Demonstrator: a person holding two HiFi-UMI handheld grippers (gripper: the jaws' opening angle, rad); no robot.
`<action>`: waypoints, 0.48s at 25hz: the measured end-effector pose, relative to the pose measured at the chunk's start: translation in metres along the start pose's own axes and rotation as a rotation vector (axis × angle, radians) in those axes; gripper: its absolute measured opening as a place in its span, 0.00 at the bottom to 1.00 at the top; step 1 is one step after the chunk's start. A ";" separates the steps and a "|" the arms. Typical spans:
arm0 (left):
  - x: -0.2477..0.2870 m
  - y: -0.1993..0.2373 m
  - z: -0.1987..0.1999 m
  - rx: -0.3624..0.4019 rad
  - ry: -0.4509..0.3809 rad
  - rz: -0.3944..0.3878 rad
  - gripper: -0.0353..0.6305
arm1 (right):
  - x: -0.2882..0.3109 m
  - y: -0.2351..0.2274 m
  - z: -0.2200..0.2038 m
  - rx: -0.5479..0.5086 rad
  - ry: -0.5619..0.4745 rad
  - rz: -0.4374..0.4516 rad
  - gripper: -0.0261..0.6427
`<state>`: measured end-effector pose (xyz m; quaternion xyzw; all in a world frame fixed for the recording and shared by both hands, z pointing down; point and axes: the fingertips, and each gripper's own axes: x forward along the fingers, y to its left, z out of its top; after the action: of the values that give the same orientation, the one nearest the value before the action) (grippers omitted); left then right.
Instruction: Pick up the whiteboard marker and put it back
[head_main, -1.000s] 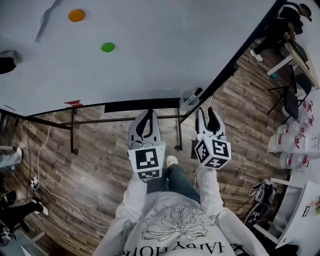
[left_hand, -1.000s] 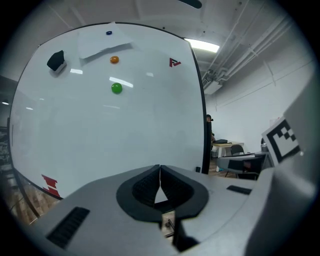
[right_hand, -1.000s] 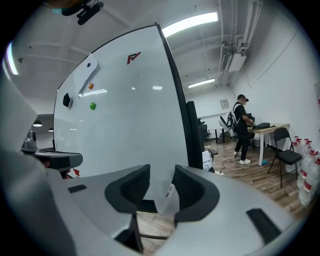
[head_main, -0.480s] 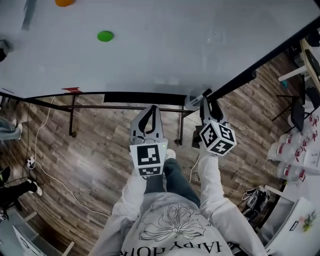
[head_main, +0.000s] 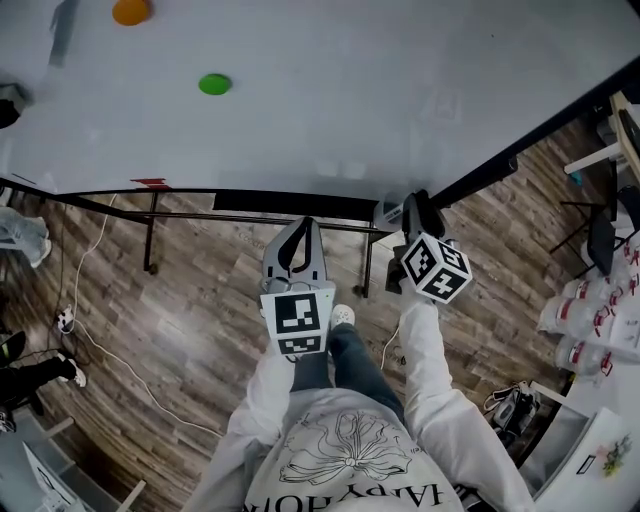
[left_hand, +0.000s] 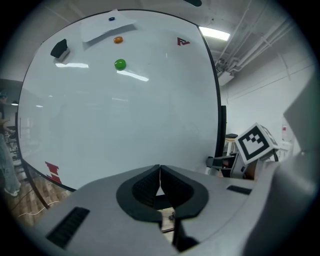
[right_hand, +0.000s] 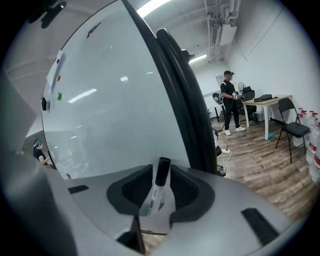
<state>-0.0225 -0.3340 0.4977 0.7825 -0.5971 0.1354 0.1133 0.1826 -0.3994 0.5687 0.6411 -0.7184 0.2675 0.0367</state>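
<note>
Your right gripper (right_hand: 161, 170): jaws have just been closing, now part open, one on each side of whiteboard marker (right_hand: 157, 187). Pads very near it, firm pinch not yet seen.
Marker stands almost upright, black cap on top, leaning a little right, at lower right corner of whiteboard (head_main: 330, 90), beside black frame (right_hand: 185, 100).
Long axis crosses closing line, so I judge squeeze only is needed.
Your left gripper (left_hand: 159, 172): jaws together, empty, well apart at left.
</note>
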 end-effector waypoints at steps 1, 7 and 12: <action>0.000 0.001 0.001 -0.001 -0.001 0.003 0.06 | 0.001 0.000 0.000 -0.005 0.003 -0.004 0.19; -0.005 0.006 0.001 -0.005 0.001 0.018 0.06 | 0.002 0.001 -0.001 0.012 0.001 0.012 0.16; -0.007 0.009 0.004 -0.016 -0.005 0.029 0.06 | -0.003 0.011 0.011 -0.012 -0.043 0.055 0.13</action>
<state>-0.0330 -0.3311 0.4918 0.7732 -0.6096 0.1304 0.1162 0.1755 -0.4012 0.5548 0.6264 -0.7381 0.2502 0.0180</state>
